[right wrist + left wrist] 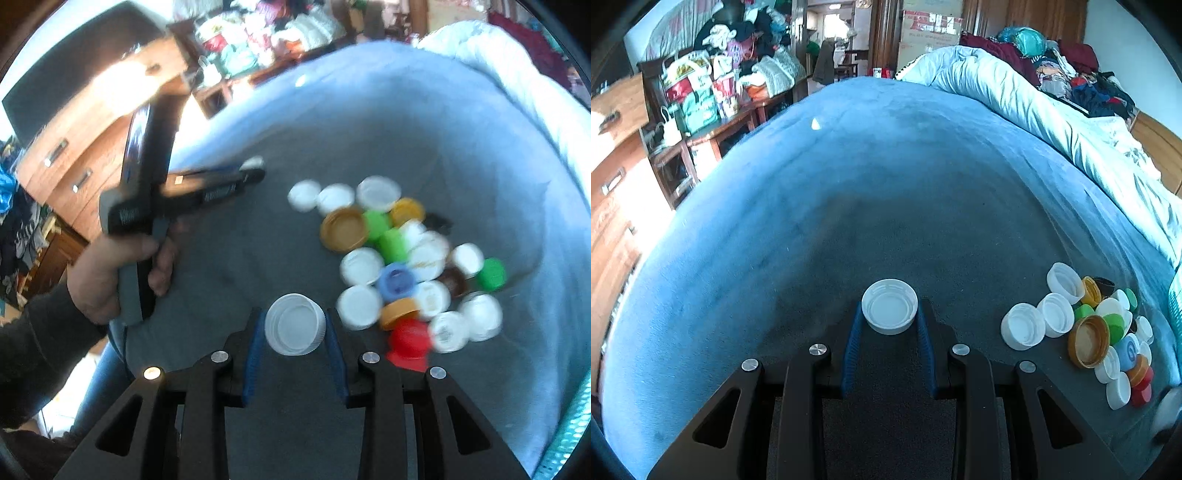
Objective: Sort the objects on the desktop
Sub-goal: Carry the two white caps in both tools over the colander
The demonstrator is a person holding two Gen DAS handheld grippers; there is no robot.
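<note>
Each claw pinches a white cap: left claw (889,317) its white cap (889,306), right claw (295,334) a ribbed white cap (295,324). Shallow rim grips; I fear either cap popping out onto the bed (849,192).

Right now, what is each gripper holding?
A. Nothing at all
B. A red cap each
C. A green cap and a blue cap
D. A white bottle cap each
D: the left gripper pinches a white cap between its blue fingers, and the right gripper grips another white cap the same way.
</note>
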